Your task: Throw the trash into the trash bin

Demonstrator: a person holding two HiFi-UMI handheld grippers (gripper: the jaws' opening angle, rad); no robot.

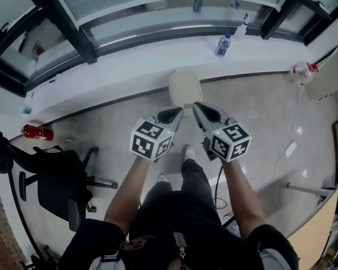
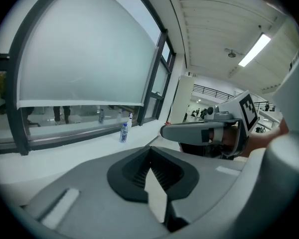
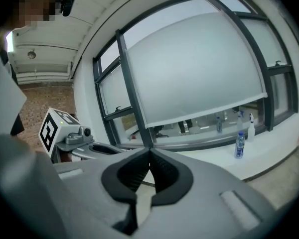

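A beige trash bin with its lid down stands on the floor against the white window ledge. My left gripper and right gripper are held side by side just short of the bin, both pointing at it. Both are shut with nothing between the jaws. In the left gripper view the left gripper is shut and the right gripper shows beside it. In the right gripper view the right gripper is shut too, with the left gripper alongside. A plastic water bottle stands on the ledge.
A spray bottle stands further right on the ledge. A crumpled clear bag lies at the right wall. A white cable and adapter trail over the floor. At left are a black office chair and a red fire extinguisher.
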